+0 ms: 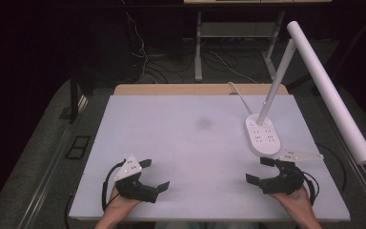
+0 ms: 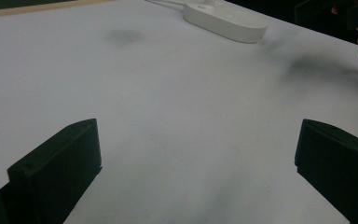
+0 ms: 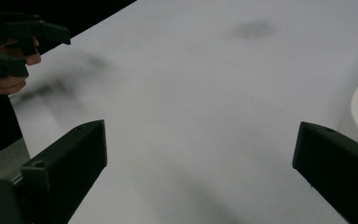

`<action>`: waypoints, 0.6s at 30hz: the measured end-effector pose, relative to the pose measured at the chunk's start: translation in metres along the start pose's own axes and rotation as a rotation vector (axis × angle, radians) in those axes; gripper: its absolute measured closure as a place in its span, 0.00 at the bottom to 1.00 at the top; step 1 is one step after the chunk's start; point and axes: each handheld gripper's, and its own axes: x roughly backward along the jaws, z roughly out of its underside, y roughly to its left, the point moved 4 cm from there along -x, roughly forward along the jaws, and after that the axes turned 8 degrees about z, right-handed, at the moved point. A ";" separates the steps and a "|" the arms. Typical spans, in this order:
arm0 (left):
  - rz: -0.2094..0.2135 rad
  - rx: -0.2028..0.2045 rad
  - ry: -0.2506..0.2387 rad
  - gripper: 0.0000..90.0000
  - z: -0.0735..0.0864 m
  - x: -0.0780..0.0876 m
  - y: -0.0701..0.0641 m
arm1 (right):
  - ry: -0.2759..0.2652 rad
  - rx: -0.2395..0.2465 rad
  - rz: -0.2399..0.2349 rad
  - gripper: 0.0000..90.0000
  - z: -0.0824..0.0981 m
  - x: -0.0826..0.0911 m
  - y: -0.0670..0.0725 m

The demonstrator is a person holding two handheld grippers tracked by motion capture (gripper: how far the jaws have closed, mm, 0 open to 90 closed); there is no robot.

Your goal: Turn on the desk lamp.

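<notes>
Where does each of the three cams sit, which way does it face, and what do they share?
High view: above the person's side, facing forward and down on the white table; forearms, left gripper and right gripper enter from below.
Left gripper view: rides the left gripper, looks across the table toward the lamp base; own jaws apart.
Right gripper view: rides the right gripper, looks across toward the left gripper; own jaws apart.
Shared: all three show the dark smudge.
</notes>
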 end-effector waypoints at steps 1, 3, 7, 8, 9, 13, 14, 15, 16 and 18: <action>-0.001 0.001 -0.001 0.00 0.000 0.000 0.000 | 0.005 0.003 -0.004 0.03 0.000 0.000 0.000; 0.000 -0.001 -0.004 0.00 0.000 0.001 0.001 | 0.008 0.001 -0.007 0.03 0.000 0.000 0.000; 0.001 -0.003 -0.003 0.00 0.000 0.001 0.000 | 0.013 -0.013 -0.016 0.03 0.000 0.002 0.000; 0.001 -0.003 -0.003 0.00 0.000 0.001 0.000 | 0.011 -0.012 -0.017 0.03 0.000 0.002 0.000; 0.001 -0.003 -0.003 0.00 0.000 0.001 0.000 | 0.010 -0.017 -0.018 0.03 0.000 0.002 0.000; -0.002 -0.001 -0.004 0.00 0.000 0.001 0.000 | 0.014 -0.021 -0.026 0.03 0.000 0.002 -0.001; -0.002 -0.001 -0.005 0.00 0.000 0.001 0.000 | 0.022 -0.023 -0.034 0.03 0.000 0.002 -0.001; -0.002 -0.001 -0.005 0.00 0.000 0.001 0.000 | 0.025 -0.021 -0.035 0.03 0.000 0.002 -0.001; -0.001 -0.001 -0.006 0.00 -0.001 0.001 0.000 | 0.029 -0.024 -0.035 0.03 0.000 0.002 0.000; -0.001 -0.003 -0.008 0.00 -0.001 0.002 0.000 | 0.034 -0.026 -0.038 0.03 0.000 0.002 0.000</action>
